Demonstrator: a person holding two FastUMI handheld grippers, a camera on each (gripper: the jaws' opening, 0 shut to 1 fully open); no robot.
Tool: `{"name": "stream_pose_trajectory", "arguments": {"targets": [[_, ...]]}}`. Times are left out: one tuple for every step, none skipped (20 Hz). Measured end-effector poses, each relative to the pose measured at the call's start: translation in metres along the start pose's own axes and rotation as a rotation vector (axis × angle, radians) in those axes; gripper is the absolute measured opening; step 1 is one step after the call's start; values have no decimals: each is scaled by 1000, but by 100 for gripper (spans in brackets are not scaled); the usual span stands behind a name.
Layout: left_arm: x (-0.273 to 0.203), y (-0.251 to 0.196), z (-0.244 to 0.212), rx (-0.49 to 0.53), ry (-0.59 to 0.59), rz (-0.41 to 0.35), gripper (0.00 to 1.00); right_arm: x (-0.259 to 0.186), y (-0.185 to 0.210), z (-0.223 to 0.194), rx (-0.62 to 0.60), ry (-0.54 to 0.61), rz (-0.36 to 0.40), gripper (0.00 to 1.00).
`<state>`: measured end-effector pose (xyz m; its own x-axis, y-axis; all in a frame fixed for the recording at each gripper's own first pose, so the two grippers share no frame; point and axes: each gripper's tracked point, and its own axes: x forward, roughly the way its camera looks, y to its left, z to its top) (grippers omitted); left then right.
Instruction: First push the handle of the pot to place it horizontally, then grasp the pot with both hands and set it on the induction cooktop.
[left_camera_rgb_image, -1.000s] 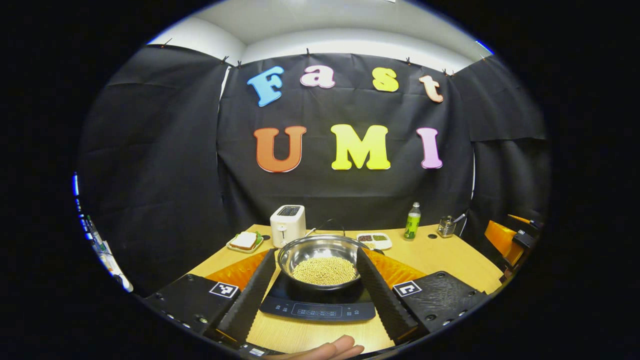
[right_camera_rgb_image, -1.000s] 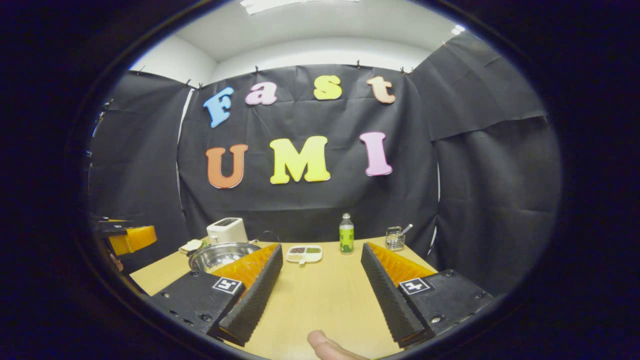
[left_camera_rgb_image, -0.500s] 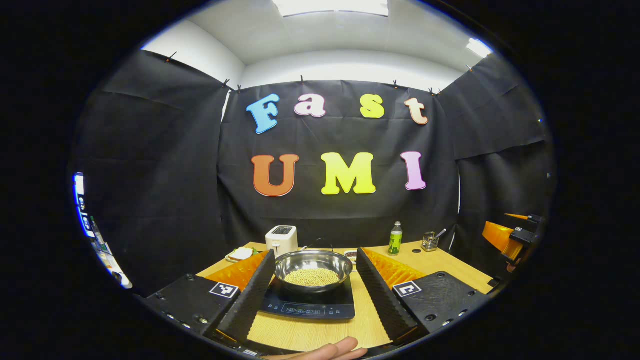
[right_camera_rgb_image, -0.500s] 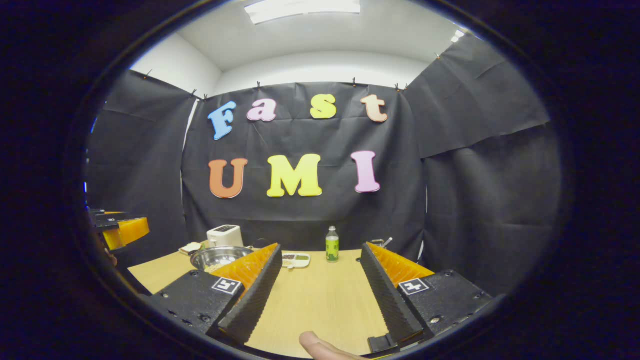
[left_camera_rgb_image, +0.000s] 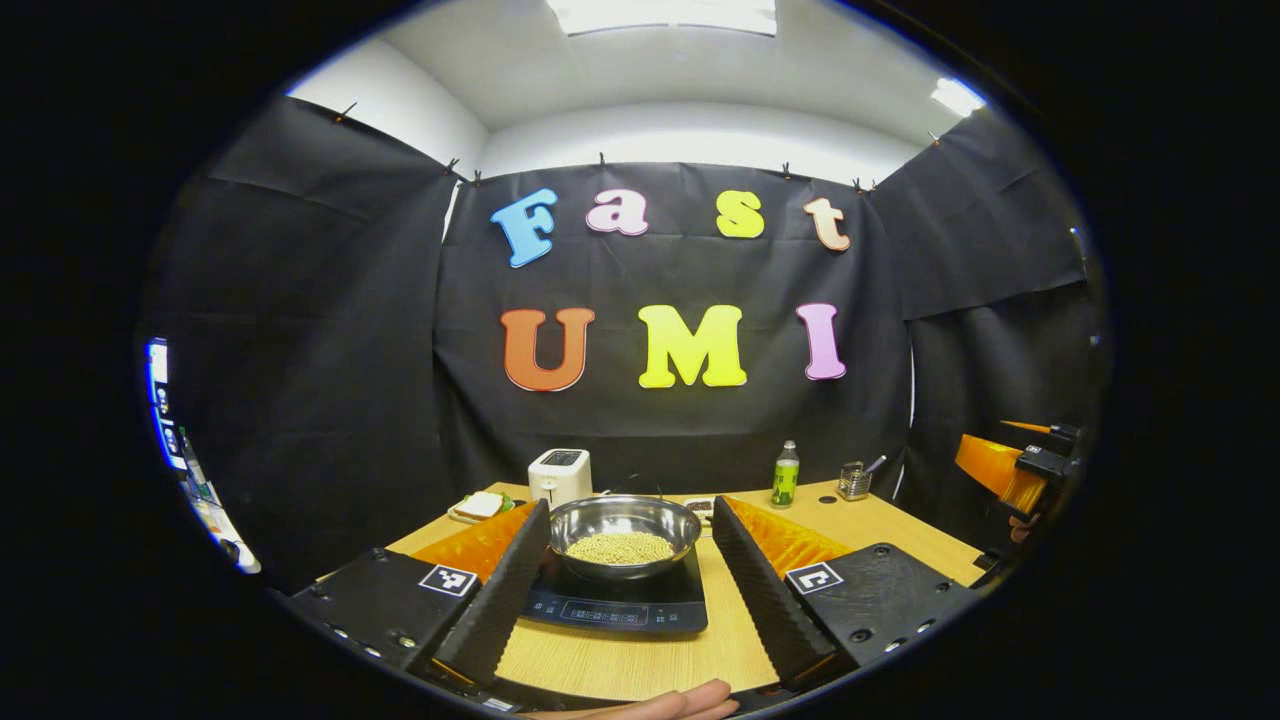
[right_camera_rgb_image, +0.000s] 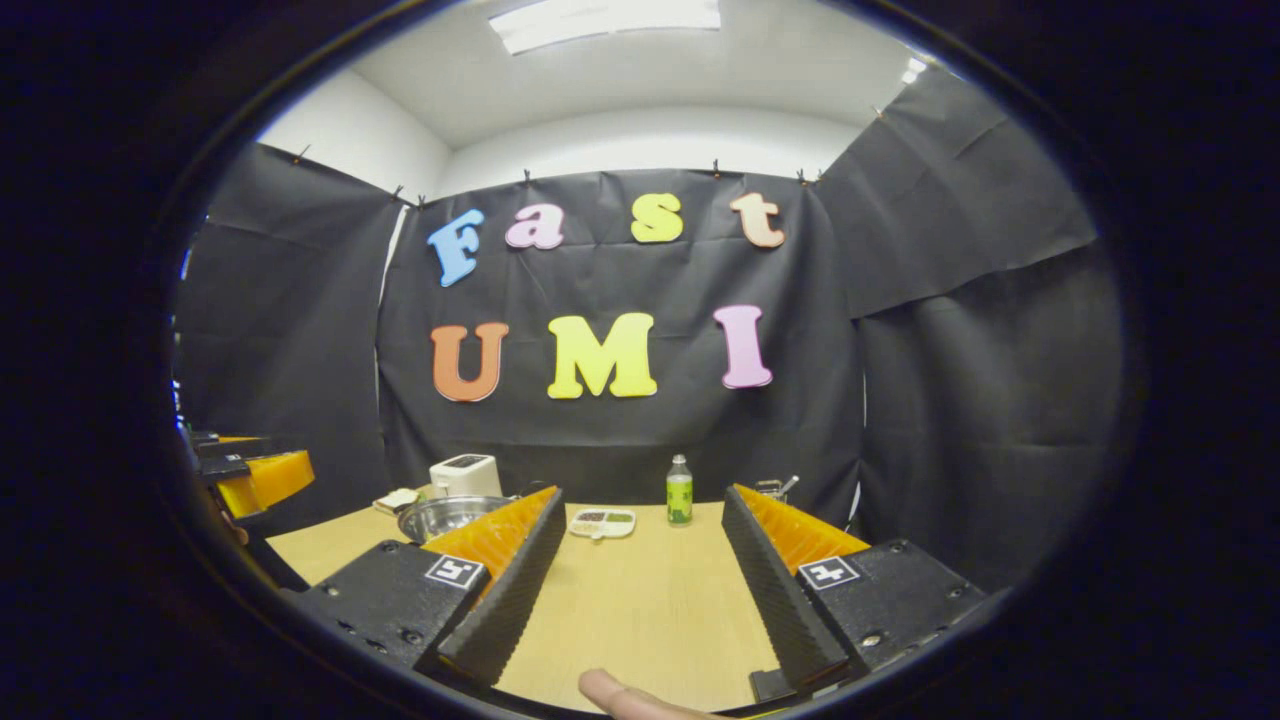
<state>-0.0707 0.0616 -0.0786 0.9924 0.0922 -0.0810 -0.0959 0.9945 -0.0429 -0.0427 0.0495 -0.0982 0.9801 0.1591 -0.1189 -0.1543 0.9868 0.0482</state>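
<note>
The left gripper (left_camera_rgb_image: 620, 585) has its jaws spread wide with nothing between them, hanging back over the near edge of the bench (left_camera_rgb_image: 880, 525). Straight ahead of it, framed by the two fingers but touching neither, the pot (left_camera_rgb_image: 625, 535) sits squarely on the induction cooktop (left_camera_rgb_image: 615, 605), a shallow steel bowl with a layer of pale beans in the bottom. The right gripper (right_camera_rgb_image: 630, 590) is also gaping and empty, pointed at bare bench well to the pot's side; from there the pot (right_camera_rgb_image: 445, 517) shows off beyond its own left finger. A fingertip of the person's hand (right_camera_rgb_image: 625, 697) shows at the bottom of that view.

Farther back stand a toaster (left_camera_rgb_image: 560, 475), a plate with a sandwich (left_camera_rgb_image: 480, 506), a small divided dish (right_camera_rgb_image: 602, 522), a green bottle (right_camera_rgb_image: 679, 491) and a wire holder (left_camera_rgb_image: 855, 481).

The way I read it, the job is as good as done: the pot is on the cooktop and both hands have let go. I can't make out the handle clearly behind the rim. All that's left is to draw clear without knocking anything.

Against a second ago, the left gripper has pulled back and levelled out, so pot and cooktop look smaller and farther off; over the last half second, it has barely shifted. The right has drifted only slightly.
</note>
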Motion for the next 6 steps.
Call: {"name": "stream_pose_trajectory", "arguments": {"targets": [[-1, 0, 0, 7, -3, -1, 96, -1, 0, 0, 1, 0, 0, 99], [-1, -1, 1, 13, -6, -4, 96, -1, 0, -1, 1, 3, -2, 99], [-2, -3, 0, 17, -7, -7, 96, -1, -1, -2, 1, 6, -3, 99], [-3, -4, -1, 18, -8, -11, 96, -1, -1, -2, 2, 8, -3, 99], [-3, -4, 0, 19, -9, -16, 96, -1, -1, -1, 3, 5, -4, 99], [-4, -4, 0, 20, -12, -17, 96, -1, 0, 0, 3, 1, -3, 99]]}}
